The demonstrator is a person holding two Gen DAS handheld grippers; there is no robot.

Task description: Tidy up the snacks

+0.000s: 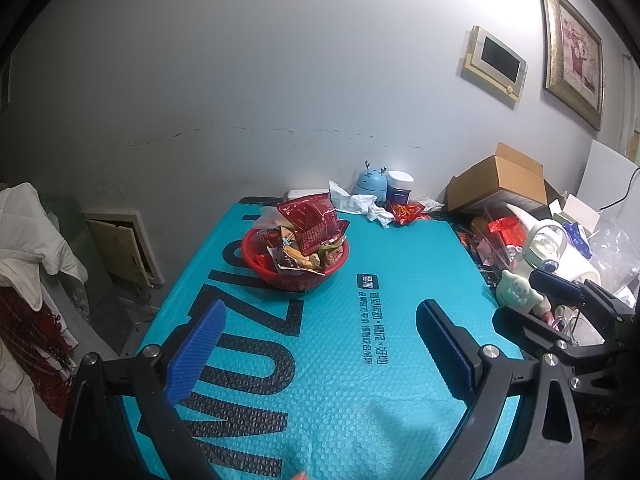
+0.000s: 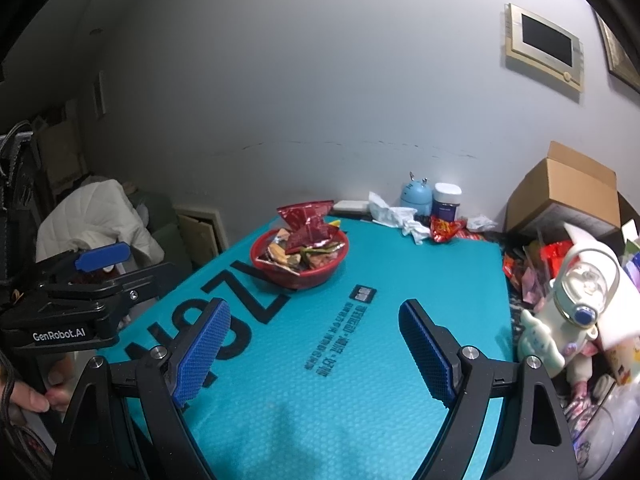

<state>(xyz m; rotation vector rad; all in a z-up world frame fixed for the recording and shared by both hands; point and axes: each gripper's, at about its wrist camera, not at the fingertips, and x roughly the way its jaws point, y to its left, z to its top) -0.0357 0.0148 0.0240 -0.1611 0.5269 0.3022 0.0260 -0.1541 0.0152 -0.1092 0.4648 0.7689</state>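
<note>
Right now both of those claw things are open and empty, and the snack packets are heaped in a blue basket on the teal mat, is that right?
Almost. The basket is red, not blue; both wrist views show it. The rest holds: the snack packets are heaped in it on the teal mat, and the left gripper and right gripper are open and empty.

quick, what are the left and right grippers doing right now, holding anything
Left gripper: open, nothing between its blue ribbed pads.
Right gripper: open, nothing held, above the teal bubble-textured mat.
</note>
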